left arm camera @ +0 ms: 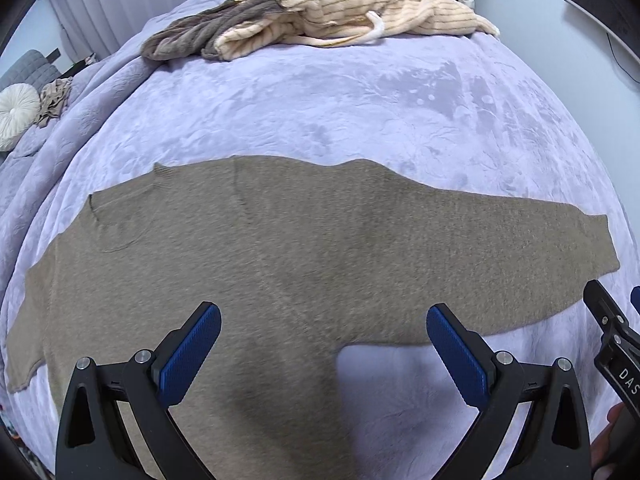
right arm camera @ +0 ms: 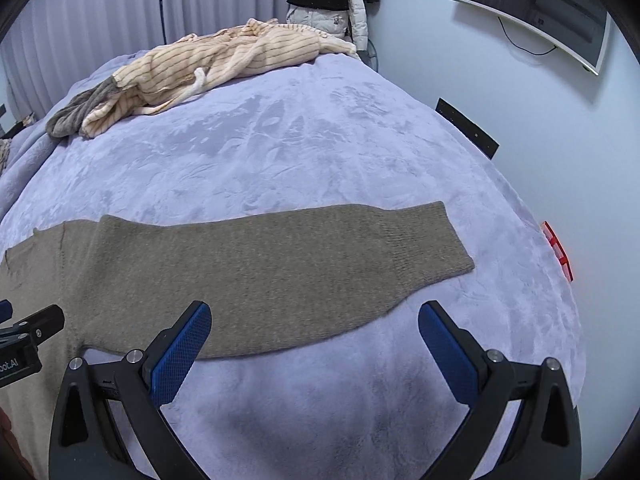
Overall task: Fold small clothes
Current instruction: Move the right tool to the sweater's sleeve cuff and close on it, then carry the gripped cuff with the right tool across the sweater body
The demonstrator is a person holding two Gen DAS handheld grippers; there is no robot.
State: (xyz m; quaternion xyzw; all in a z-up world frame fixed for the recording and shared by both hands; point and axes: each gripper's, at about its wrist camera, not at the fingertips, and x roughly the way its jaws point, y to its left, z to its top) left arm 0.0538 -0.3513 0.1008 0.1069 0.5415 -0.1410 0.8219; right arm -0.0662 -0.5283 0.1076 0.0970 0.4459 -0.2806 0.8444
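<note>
A brown knit sweater (left arm camera: pixel 280 256) lies flat on the lilac bedspread (left arm camera: pixel 340 104), collar to the left, one sleeve stretched out to the right. My left gripper (left arm camera: pixel 324 320) hovers open above the sweater's body near the armpit, nothing between its blue pads. In the right wrist view the outstretched sleeve (right arm camera: pixel 280 276) ends in a ribbed cuff (right arm camera: pixel 440 248). My right gripper (right arm camera: pixel 314 320) is open over the sleeve's near edge, holding nothing. Each gripper shows at the edge of the other's view: the right gripper (left arm camera: pixel 612 344), the left gripper (right arm camera: pixel 28 340).
A heap of cream striped and grey-brown clothes (left arm camera: pixel 320 12) lies at the far side of the bed. A round white cushion (left arm camera: pixel 16 114) sits far left. The bed's right edge meets a wall with a mounted screen (right arm camera: pixel 536 8); a jacket (right arm camera: pixel 340 4) hangs behind.
</note>
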